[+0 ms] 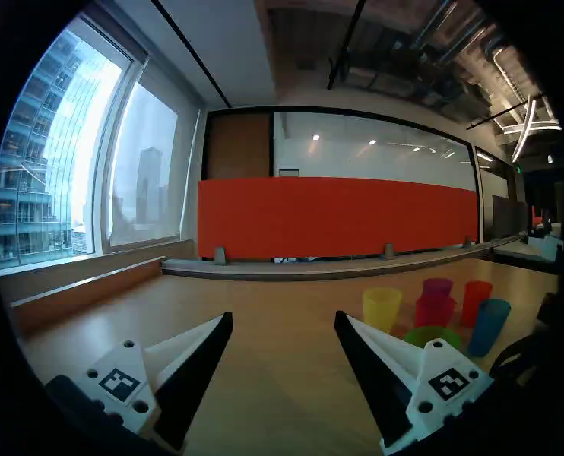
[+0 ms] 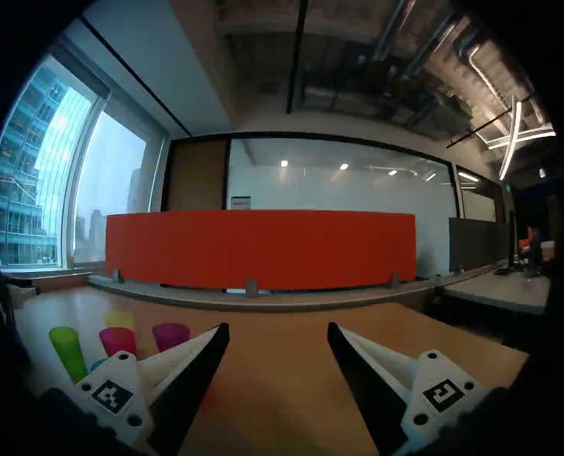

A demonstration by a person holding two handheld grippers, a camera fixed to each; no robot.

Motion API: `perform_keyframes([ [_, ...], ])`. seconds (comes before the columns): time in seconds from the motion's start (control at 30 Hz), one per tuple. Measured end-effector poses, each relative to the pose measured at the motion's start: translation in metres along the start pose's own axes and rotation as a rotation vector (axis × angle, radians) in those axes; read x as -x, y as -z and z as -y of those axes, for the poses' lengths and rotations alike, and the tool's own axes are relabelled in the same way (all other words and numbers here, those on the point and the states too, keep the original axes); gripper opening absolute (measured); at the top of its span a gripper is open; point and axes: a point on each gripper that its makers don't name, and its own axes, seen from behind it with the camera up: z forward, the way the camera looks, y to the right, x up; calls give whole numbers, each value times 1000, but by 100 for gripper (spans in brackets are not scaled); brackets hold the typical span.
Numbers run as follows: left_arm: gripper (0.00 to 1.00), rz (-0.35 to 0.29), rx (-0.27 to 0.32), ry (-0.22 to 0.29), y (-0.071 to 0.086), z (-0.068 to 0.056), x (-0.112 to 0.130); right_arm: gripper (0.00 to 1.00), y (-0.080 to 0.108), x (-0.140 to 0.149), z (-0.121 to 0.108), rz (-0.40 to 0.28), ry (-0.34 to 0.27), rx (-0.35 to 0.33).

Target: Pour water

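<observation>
**Left gripper view.** The left gripper [image 1: 283, 315] is held low over a wooden table [image 1: 274, 395]. Its jaws are spread wide, with nothing between them and only bare tabletop in the gap.

A cluster of plastic cups stands upright on the table, ahead and to the right of the jaws:
- The yellow cup [image 1: 381, 308] is nearest the gap.
- The purple cup [image 1: 437, 287] is behind the pink cup [image 1: 434, 310].
- The orange cup [image 1: 476, 300] is beside those two.
- The blue cup [image 1: 489, 325] is at the right edge of the group.
- The green cup [image 1: 432, 336] is at the front, partly hidden by the right-hand finger.

The cups stand close together. Whether any of them touch, or hold water, cannot be told.

An orange partition [image 1: 335, 216] runs along the far edge of the table. A large window [image 1: 54, 175] is on the left.

**Right gripper view.** The right gripper [image 2: 277, 327] is also over the table, jaws parted and holding nothing. The cups show at lower left, beyond the left-hand finger:
- green [image 2: 68, 351]
- yellow [image 2: 119, 319]
- pink [image 2: 117, 340]
- purple [image 2: 170, 334]

Neither gripper is in contact with any cup.
</observation>
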Motion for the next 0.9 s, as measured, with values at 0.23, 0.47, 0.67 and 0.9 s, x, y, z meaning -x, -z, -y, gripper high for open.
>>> perform_keyframes([
  [0.23,100,0,0,0,0,0,0,100,-4,19,-7,25,-12,13],
  [0.47,100,0,0,0,0,0,0,100,-6,24,-9,30,-7,15],
  [0.67,100,0,0,0,0,0,0,100,-8,27,-6,36,-5,6],
  [0.9,100,0,0,0,0,-1,0,100,-7,34,-3,56,1,3],
])
